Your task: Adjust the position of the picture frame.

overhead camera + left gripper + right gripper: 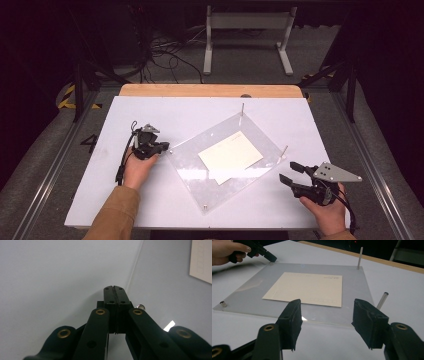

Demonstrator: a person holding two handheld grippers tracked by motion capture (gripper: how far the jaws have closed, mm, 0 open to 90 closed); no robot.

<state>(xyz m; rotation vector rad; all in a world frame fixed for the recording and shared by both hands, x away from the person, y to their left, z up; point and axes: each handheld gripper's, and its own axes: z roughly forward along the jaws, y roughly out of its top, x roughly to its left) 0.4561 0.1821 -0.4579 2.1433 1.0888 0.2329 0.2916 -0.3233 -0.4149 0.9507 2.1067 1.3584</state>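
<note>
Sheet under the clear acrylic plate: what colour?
Cream rectangular paper sheet with faint print, clearest in the right gripper view.

A clear plate (pixel 190 165) lies mid-table (pixel 125 210), a card (pixel 230 154) on it. Left gripper (pixel 161 146) sits at its left corner, perhaps touching; right gripper (pixel 289 172) near-right.

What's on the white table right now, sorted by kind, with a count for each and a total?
Clear acrylic sheet: 1
Cream paper card: 1
Tall metal pins at the sheet's corners: 2
Short metal studs at the sheet's other corners: 2
Handheld grippers, left gripper and right gripper: 2
Total: 8
</note>
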